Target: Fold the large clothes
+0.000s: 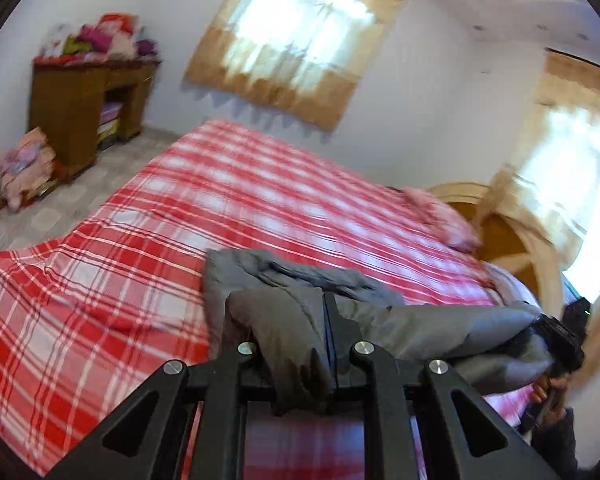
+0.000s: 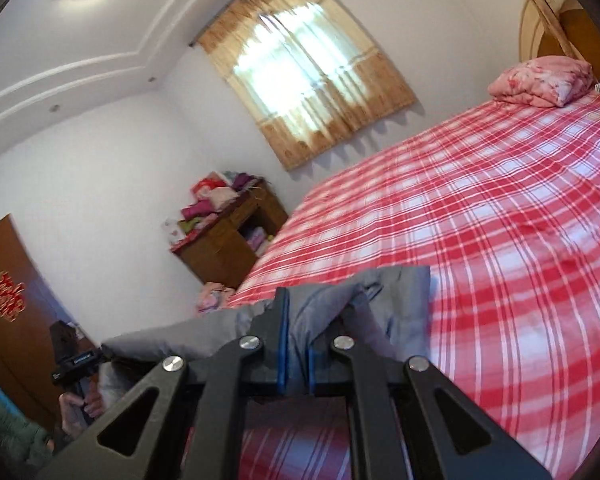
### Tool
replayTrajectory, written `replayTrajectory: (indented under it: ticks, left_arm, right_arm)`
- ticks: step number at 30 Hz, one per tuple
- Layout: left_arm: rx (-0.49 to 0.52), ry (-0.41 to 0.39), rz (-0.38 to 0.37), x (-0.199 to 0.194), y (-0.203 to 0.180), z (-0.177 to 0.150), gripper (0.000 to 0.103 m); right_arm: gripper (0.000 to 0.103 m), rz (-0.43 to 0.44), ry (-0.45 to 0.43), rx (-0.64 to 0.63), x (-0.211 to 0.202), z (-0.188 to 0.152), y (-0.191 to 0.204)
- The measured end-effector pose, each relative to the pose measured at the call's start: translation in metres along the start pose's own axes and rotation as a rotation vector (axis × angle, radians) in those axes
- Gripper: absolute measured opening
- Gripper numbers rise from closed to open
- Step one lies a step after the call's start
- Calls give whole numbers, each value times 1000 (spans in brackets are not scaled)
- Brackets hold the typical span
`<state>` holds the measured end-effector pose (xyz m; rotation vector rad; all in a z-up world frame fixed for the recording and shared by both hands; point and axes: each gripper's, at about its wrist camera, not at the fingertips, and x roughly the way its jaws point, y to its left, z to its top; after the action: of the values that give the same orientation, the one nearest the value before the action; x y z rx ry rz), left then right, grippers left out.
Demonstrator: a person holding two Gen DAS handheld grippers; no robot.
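Left wrist view shows the grey garment [image 1: 340, 292] bunched at the near edge of the bed [image 1: 228, 196], one fold of it draped over and clamped between the fingers of the left gripper [image 1: 324, 344]. From there the cloth runs right as a taut band to the right gripper [image 1: 560, 336], seen small at the far right edge with the person's hand [image 1: 548, 392] under it. In the right wrist view the same grey garment [image 2: 400, 300] is pinched between the blue-padded fingers of the right gripper [image 2: 296, 344], with its free part lying flat on the red and white checked bedspread [image 2: 500, 220] just beyond. The cloth stretches left toward the left gripper [image 2: 74, 360], held low near a brown door [image 2: 4, 300]. A pink folded quilt [image 2: 540, 80] sits at the far head of the bed. Beyond the bed's far left corner stands a wooden cabinet [image 1: 80, 108] piled with coloured clothes [image 1: 100, 36]. Curtained windows [image 1: 300, 40] brighten the far wall.
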<state>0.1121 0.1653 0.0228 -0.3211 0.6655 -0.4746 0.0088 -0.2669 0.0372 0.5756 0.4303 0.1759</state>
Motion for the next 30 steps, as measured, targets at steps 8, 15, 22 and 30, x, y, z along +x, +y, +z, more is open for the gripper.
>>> replayTrajectory:
  ticks: [8, 15, 22, 30]
  left_arm:
    - [-110, 94, 146, 140, 39, 32, 15]
    - [-134, 200, 227, 227, 72, 22, 16]
    - [-294, 219, 19, 226, 113, 27, 23]
    - [-358, 109, -24, 171, 128, 55, 54]
  right_arm:
    - [10, -213, 87, 40, 149, 23, -60]
    - [16, -357, 163, 41, 231, -2, -110]
    - [34, -344, 184, 42, 250, -25, -133]
    - [86, -254, 160, 135, 231, -9, -137]
